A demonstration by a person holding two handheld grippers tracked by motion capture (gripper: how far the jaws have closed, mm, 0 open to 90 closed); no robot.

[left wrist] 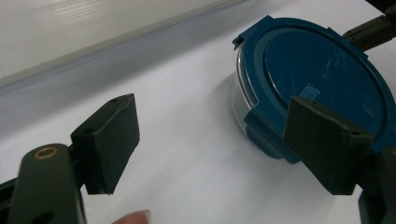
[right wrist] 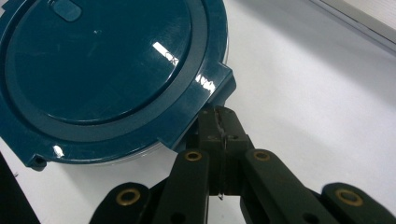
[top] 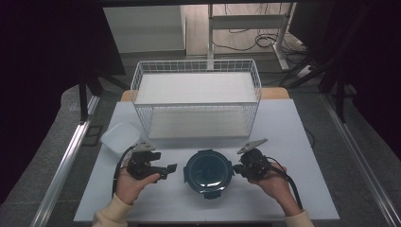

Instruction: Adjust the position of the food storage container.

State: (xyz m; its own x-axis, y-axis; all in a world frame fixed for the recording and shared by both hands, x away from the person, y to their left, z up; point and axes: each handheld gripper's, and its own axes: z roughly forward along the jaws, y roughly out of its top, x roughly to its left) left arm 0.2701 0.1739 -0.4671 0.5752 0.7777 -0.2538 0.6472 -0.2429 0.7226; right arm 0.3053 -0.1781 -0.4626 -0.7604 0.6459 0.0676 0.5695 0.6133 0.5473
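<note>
A round clear container with a dark teal clip-on lid (top: 207,171) stands at the middle of the white table, near the front. My left gripper (top: 168,170) is just left of it, jaws wide open and empty. In the left gripper view the container (left wrist: 322,60) lies beyond the right pad (left wrist: 327,144), apart from it. My right gripper (top: 235,169) is at the container's right side. In the right gripper view its jaws (right wrist: 219,116) are shut together with nothing between them. Their tips sit right against the lid's side latch tab (right wrist: 217,86).
A white wire basket (top: 196,97) with two white shelves stands behind the container. A small white plastic tub (top: 120,136) lies at the left, behind the left hand. Bare table (top: 293,142) stretches to the right and in front.
</note>
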